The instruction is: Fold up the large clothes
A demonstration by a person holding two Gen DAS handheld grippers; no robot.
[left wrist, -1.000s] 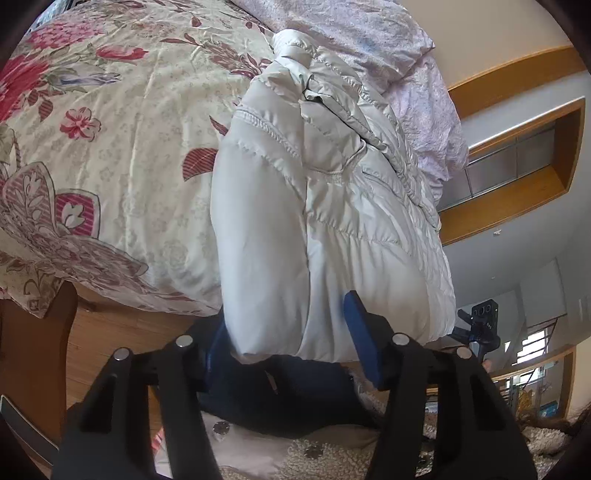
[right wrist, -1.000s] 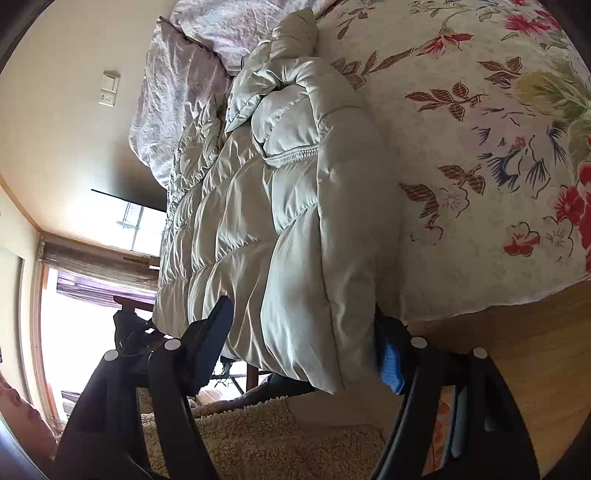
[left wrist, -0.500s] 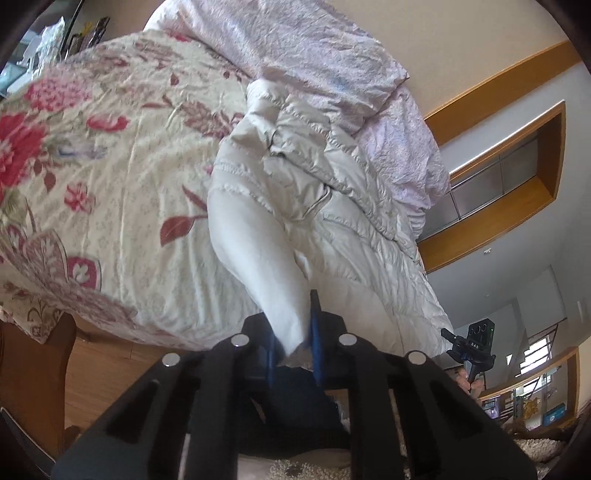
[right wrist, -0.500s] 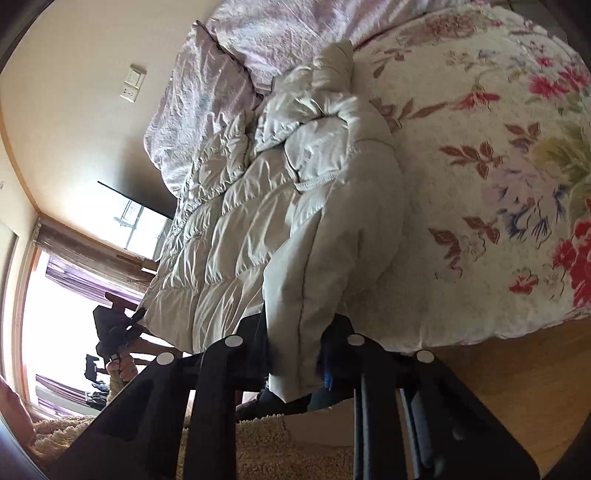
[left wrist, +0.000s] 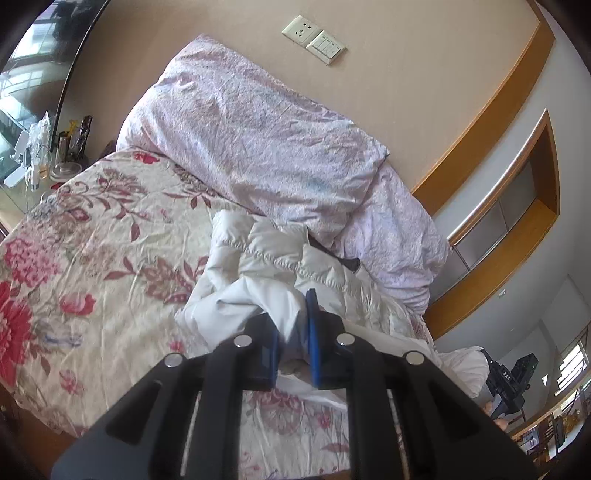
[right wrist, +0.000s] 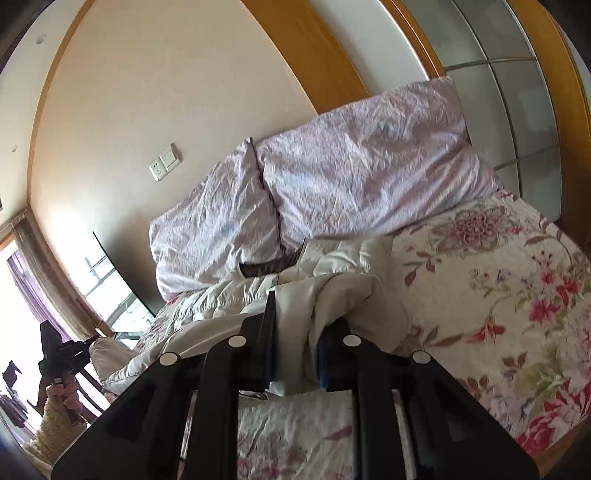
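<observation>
Beige wall (left wrist: 229, 55) backs a bed spread with one floral quilt (left wrist: 92, 258), and two crumpled lilac pillows (right wrist: 351, 177) lean against that wall at the head of the bed; one pale socket-and-switch plate (left wrist: 314, 35) sits above them. One garment is in play, a cream quilted puffer jacket (left wrist: 273, 266), puffy and stitched in bands, with a dark lining showing at its collar near the pillows. It lies bunched on the quilt just below the pillows, its near hem raised off the bed in two places. Two grippers are at work, one on each raised part. The left gripper (left wrist: 293, 332) has its blue pads pressed together on a fold of the jacket's white fabric, and the right gripper (right wrist: 295, 350) likewise pinches a bunch of the hem between its fingers. Seen from the left wrist, the other tool shows small at the far right, with the jacket sagging between the two pinched corners
</observation>
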